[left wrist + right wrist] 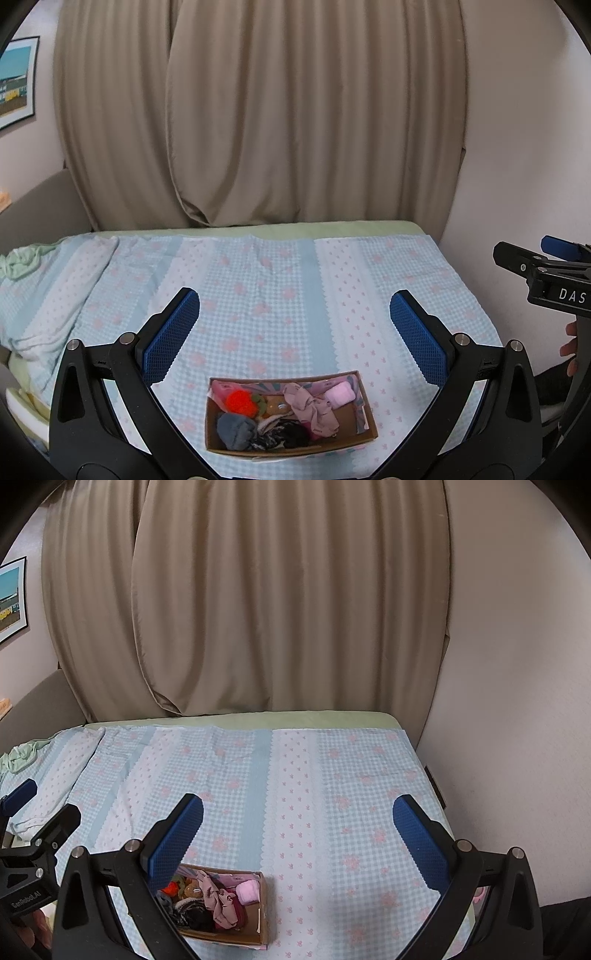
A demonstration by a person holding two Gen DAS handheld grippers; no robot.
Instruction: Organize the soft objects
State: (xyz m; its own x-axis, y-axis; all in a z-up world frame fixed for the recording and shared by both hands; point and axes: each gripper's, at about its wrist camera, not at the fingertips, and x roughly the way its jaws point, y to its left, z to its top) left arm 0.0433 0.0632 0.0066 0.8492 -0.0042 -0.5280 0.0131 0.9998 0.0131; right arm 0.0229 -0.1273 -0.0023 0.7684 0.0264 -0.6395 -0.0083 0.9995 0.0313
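Note:
A cardboard box (365,413) (264,915) sits on the bed near its front edge, filled with soft items: a red-orange knit piece (240,401), a grey sock (236,430), a pink patterned cloth (314,406) (221,901), a light pink roll (341,394) (248,891) and a dark striped piece (284,435). My left gripper (295,332) hovers open above the box with nothing between its fingers. Held open and empty, my right gripper (299,834) is above the bed, right of the box. Its left finger hides the box's left part.
The bed carries a light blue checked blanket (258,288) (332,794) with pink flowers, bunched up at the left (44,295). Beige curtains (258,110) hang behind, a wall (517,664) runs along the right. The right gripper's body (554,280) shows at the left view's right edge.

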